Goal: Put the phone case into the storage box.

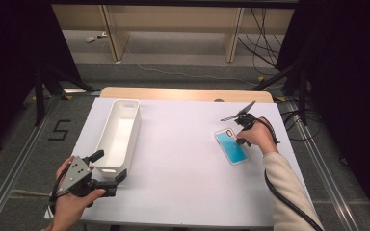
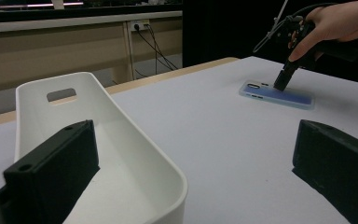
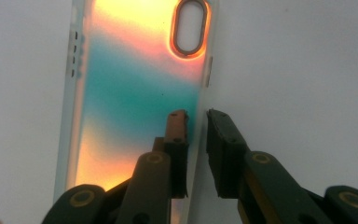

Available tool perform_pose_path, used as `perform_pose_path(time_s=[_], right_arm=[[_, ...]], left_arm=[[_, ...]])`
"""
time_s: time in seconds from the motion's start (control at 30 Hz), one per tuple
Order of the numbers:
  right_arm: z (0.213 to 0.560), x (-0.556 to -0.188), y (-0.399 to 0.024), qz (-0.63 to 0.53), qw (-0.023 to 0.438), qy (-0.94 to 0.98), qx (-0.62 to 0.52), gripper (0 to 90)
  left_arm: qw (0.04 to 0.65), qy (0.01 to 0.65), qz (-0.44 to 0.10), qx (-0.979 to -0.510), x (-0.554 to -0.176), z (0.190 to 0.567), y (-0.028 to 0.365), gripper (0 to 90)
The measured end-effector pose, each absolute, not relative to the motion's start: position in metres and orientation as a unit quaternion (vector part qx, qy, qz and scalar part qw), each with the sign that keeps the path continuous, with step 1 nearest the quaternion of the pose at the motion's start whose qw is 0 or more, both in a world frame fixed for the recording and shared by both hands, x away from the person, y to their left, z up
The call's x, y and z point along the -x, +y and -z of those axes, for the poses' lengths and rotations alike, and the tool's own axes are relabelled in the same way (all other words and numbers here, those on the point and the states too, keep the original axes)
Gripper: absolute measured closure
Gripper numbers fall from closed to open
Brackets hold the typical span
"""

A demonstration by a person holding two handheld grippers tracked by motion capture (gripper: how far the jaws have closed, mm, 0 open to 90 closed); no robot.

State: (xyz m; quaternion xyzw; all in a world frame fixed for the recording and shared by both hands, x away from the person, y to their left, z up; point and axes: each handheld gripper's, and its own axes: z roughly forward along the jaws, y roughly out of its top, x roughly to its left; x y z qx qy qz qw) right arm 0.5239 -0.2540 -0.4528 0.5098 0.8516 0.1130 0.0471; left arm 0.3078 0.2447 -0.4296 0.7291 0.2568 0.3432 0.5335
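A translucent phone case (image 1: pixel 231 147) with a blue-tinted back lies flat on the right half of the white table (image 1: pixel 183 159). In the right gripper view the phone case (image 3: pixel 135 93) glows orange and teal, with its oval camera cut-out at the far end. My right gripper (image 3: pixel 196 114) points down onto it, one jaw inside the case and one outside, pinching its side wall. From the left gripper view the right gripper (image 2: pixel 279 86) stands on the phone case (image 2: pixel 284 97). My left gripper (image 1: pixel 111 164) is open wide at the near end of a white tray (image 1: pixel 136 125), holding nothing.
The long white tray (image 2: pixel 32 102) is empty and runs away from me on the table's left. A wooden strip (image 1: pixel 183 94) borders the table's far edge. Black stands and cables (image 1: pixel 270 48) sit on the floor beyond it.
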Motion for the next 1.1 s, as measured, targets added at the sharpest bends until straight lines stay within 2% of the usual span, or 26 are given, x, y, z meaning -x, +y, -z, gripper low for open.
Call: perform_pose_path(time_s=[0.4,1.1], right_arm=[[0.4515,-0.5260,-0.2534,-0.107,0.040,0.851,-0.512,80.6],[0.4531,-0.5264,-0.2510,-0.108,0.055,0.847,-0.518,85.4]], left_arm=[[0.533,0.258,-0.344,-0.729,-0.3075,0.4297,0.2450,0.0],[0.533,0.257,-0.344,-0.729,-0.3071,0.4297,0.2452,0.0]])
